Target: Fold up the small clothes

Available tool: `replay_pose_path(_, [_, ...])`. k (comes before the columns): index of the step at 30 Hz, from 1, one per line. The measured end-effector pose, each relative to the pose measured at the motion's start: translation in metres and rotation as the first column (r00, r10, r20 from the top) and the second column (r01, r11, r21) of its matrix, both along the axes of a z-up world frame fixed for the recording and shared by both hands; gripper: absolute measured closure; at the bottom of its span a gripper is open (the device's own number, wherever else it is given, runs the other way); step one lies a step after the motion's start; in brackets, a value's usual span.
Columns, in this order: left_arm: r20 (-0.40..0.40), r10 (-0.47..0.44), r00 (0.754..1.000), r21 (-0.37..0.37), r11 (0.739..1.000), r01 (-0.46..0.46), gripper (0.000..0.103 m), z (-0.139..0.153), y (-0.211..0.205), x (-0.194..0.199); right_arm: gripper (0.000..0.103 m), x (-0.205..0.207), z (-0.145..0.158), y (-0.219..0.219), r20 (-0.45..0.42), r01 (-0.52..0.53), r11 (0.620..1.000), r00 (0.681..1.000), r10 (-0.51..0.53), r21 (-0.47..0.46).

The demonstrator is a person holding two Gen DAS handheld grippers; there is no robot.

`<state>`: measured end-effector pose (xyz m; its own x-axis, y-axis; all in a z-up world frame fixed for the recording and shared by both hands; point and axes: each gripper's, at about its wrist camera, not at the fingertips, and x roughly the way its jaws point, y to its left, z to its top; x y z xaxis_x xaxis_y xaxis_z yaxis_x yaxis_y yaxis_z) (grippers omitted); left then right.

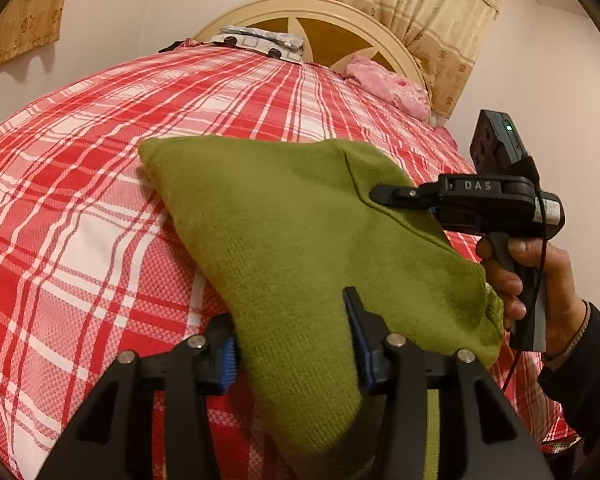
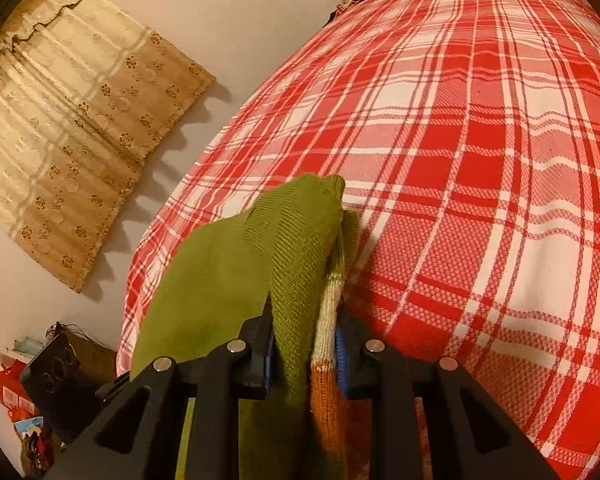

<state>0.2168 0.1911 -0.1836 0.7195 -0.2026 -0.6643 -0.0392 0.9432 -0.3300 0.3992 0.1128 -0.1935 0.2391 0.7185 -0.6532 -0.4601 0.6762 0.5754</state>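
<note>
A green knitted garment [image 1: 284, 224] lies partly lifted on the red plaid bedspread [image 1: 80, 208], its far corner resting on the bed. My left gripper [image 1: 294, 354] straddles its near end: the cloth runs flat through a wide gap between the blue pads [image 1: 228, 360] and is not pinched. My right gripper [image 1: 376, 193], held by a hand [image 1: 516, 280], grips the garment's right edge. In the right wrist view my right gripper [image 2: 304, 348] is shut on a bunched fold of the green garment [image 2: 236, 256] together with its orange-and-white striped part [image 2: 326, 344].
A pink cloth [image 1: 388, 84] and a patterned grey-white item [image 1: 260, 42] lie at the headboard [image 1: 340, 20]. Curtains [image 2: 72, 128] hang on the wall beside the bed. Clutter [image 2: 24, 400] sits on the floor at the bed's left edge. The plaid bedspread [image 2: 480, 200] stretches wide to the right.
</note>
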Motion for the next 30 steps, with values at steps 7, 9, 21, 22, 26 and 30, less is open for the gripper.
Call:
replay_pose_path(7, [-0.006, 0.007, 1.0, 0.017, 1.0, -0.007, 0.05, 0.014, 0.0, -0.007, 0.072, -0.009, 0.012, -0.009, 0.059, 0.027, 0.999, 0.998, -0.025, -0.031])
replay_pose_path(9, [0.0, 0.013, 1.0, 0.014, 1.0, -0.013, 0.048, 0.017, 0.003, -0.009, 0.07, -0.015, 0.024, -0.022, 0.077, 0.045, 0.999, 0.996, -0.044, -0.014])
replay_pose_path(21, [-0.008, 0.153, 0.988, 0.104, 0.983, -0.151, 0.022, 0.012, 0.022, 0.005, 0.059, -0.095, 0.039, -0.022, 0.087, -0.189, 0.982, 0.978, 0.187, 0.011])
replay_pose_path(22, [-0.02, 0.161, 0.987, 0.11, 0.981, -0.157, 0.018, 0.008, 0.022, 0.007, 0.059, -0.093, 0.028, -0.021, 0.064, -0.167, 0.985, 0.984, 0.169, -0.033])
replay_pose_path(26, [-0.034, 0.188, 0.982, 0.082, 0.979, -0.184, 0.009, 0.002, 0.028, 0.006, 0.059, -0.08, 0.01, -0.036, -0.044, -0.095, 0.994, 0.994, 0.098, 0.063])
replay_pose_path(30, [-0.028, 0.21, 0.977, 0.094, 0.974, -0.207, 0.01, 0.02, 0.022, -0.02, 0.059, -0.103, 0.039, -0.038, 0.058, -0.047, 0.998, 0.997, 0.049, -0.028])
